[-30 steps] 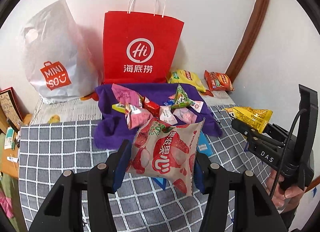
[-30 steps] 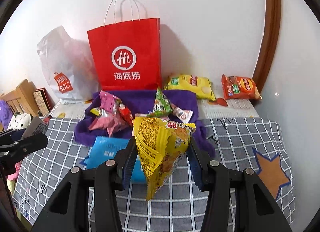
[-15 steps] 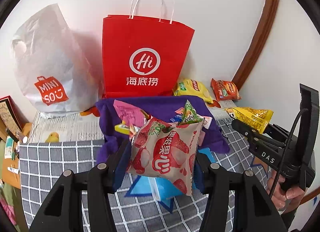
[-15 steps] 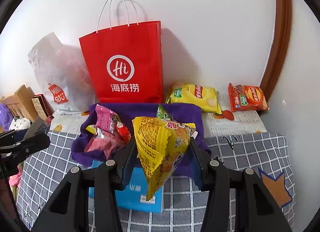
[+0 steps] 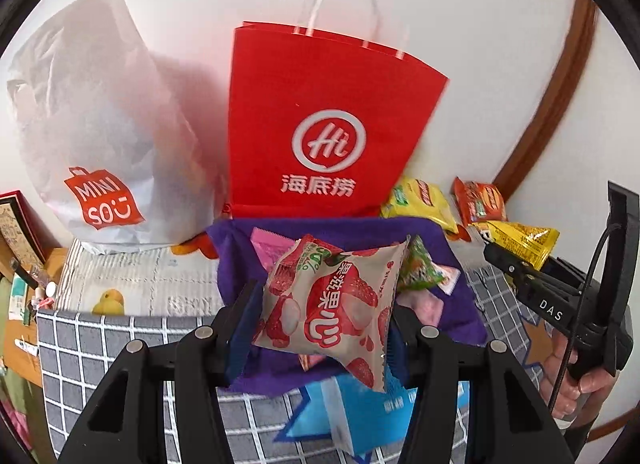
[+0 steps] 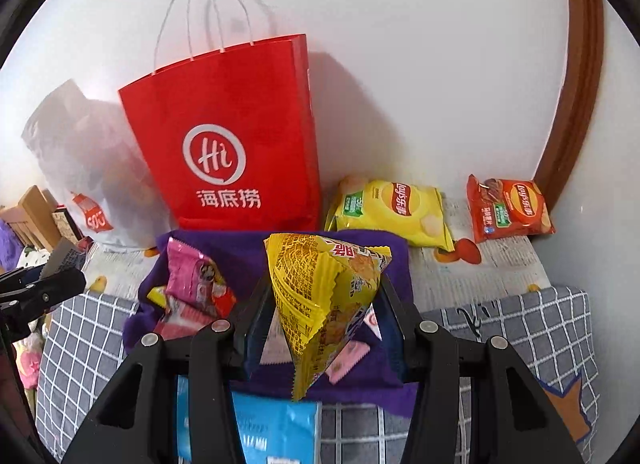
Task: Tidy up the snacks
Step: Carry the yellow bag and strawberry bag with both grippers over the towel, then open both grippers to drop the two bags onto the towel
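Observation:
My left gripper is shut on a strawberry snack packet and holds it above the purple cloth. My right gripper is shut on a yellow triangular snack packet, also in the left wrist view, over the same cloth. A red paper bag stands upright against the wall behind the cloth, also in the right wrist view. Pink and green packets lie on the cloth.
A white Miniso bag stands left of the red bag. A yellow Lay's bag and a red Lay's bag lie by the wall at right. A blue packet lies on the checked cover in front.
Both grippers have moved forward and up toward the red bag with their packets still held. The red bag looks larger and closer in both views.

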Tool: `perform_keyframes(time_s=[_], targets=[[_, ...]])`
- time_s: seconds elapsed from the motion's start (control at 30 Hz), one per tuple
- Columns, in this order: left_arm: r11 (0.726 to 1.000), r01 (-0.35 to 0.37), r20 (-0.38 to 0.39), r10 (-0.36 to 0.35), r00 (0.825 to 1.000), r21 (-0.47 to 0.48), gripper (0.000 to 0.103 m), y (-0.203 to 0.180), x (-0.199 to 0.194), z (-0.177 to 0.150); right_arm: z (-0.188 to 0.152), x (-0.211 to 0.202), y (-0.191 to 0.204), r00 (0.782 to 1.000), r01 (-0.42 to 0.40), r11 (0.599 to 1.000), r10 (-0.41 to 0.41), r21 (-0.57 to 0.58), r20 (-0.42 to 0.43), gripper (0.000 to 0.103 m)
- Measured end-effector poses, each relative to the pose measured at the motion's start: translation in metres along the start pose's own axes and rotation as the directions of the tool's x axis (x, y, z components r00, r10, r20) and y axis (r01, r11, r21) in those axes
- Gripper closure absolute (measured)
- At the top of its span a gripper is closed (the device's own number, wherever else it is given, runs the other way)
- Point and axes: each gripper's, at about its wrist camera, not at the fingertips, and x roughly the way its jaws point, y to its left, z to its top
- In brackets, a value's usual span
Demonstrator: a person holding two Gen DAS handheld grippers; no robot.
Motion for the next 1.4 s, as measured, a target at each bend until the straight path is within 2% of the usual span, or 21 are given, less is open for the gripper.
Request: perform_keyframes(time_s=[0.23,0.67,1.13,1.4], targets=[[1.0,0.015,-0.015,-0.015,1.0,-0.022,0.05,0.0,0.027,0.015,0.012,0.028,-0.002,1.0,-0.011,1.0,0.011,-0.013,-0.006,0.055],[1.0,0.023,-0.093,-0.025,0.995,-0.02,0.05,-0.007,0.088,0.017,-0.001,0.077,-0.04,0.989,0.02,1.0,-0.023,-0.022,-0.144,0.055],[0.999,0.02,-0.151,-0.026,0.988,-0.038,0.05,0.006,0.113,0.012,-0.012,0.112,-0.052,0.972,0.022,1.0,-0.02,0.004,-0.236,0.055],[1.0,0.02,-0.193,-0.022,0.981,-0.013,0.05,-0.002,0.129,0.007,-0.019,0.125,-0.039,0.963,-0.002,1.0,-0.003,-0.021,-0.271,0.054]])
